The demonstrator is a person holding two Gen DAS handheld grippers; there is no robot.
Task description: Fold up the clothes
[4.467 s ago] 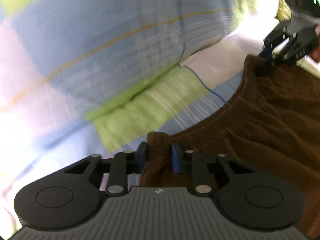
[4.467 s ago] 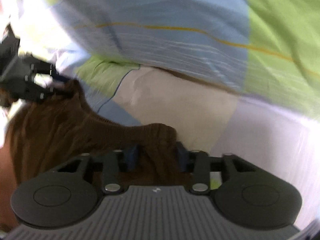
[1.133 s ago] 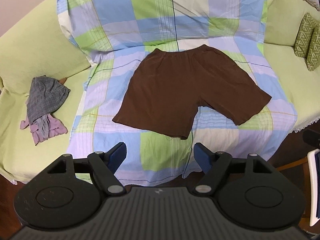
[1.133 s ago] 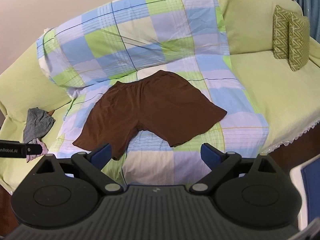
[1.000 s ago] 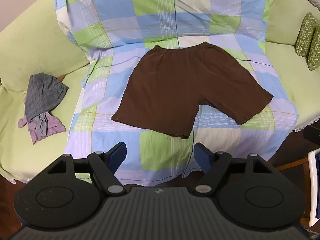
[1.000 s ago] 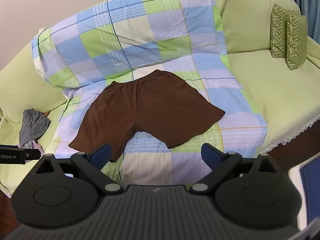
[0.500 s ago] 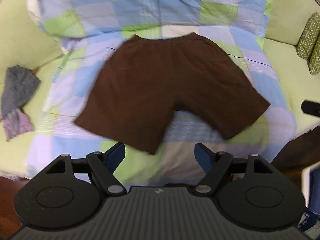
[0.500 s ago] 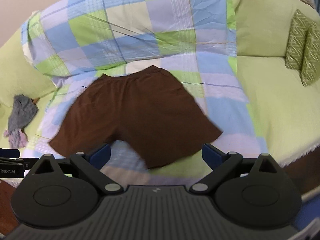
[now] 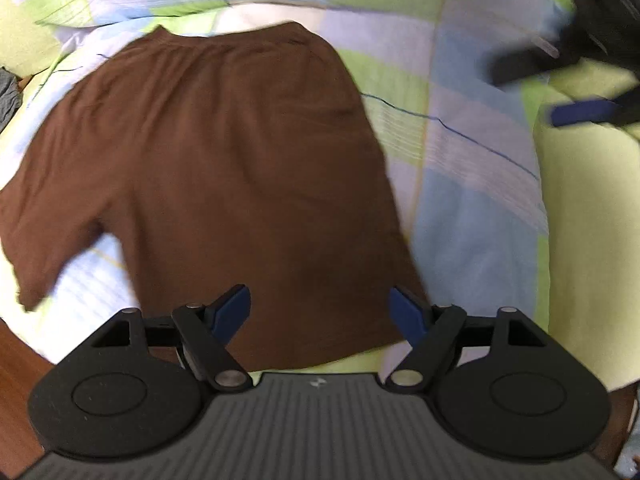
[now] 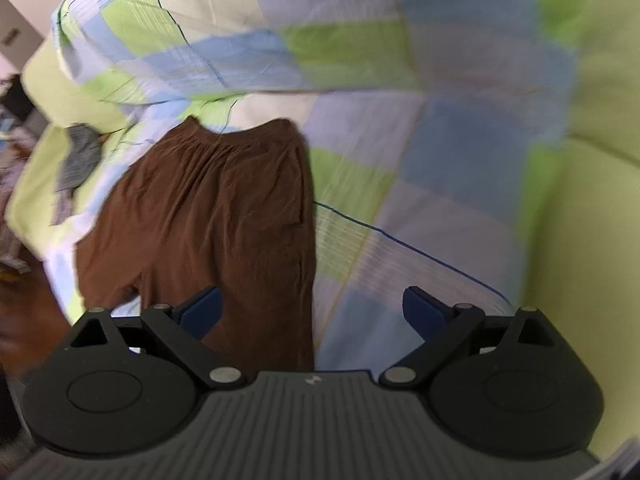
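Note:
Brown shorts (image 9: 224, 168) lie spread flat on a checked blue, green and lilac sheet (image 9: 472, 184), waistband at the far side. My left gripper (image 9: 322, 310) hovers open over the hem of the shorts' right leg, nothing between its blue pads. In the right wrist view the shorts (image 10: 216, 216) sit left of centre, and my right gripper (image 10: 312, 310) stands open above the right leg's outer edge and the sheet (image 10: 420, 208). The right gripper (image 9: 560, 92) also shows, blurred, at the upper right of the left wrist view.
The sheet covers a light green sofa (image 9: 580, 240). A crumpled grey garment (image 10: 80, 156) lies on the sofa seat to the left of the shorts. Dark wooden floor (image 9: 16, 376) shows below the sofa's front edge.
Both grippers let go of the waistband earlier, pulled back, and have now swept down and rightward close to the shorts' right leg. Both stay open.

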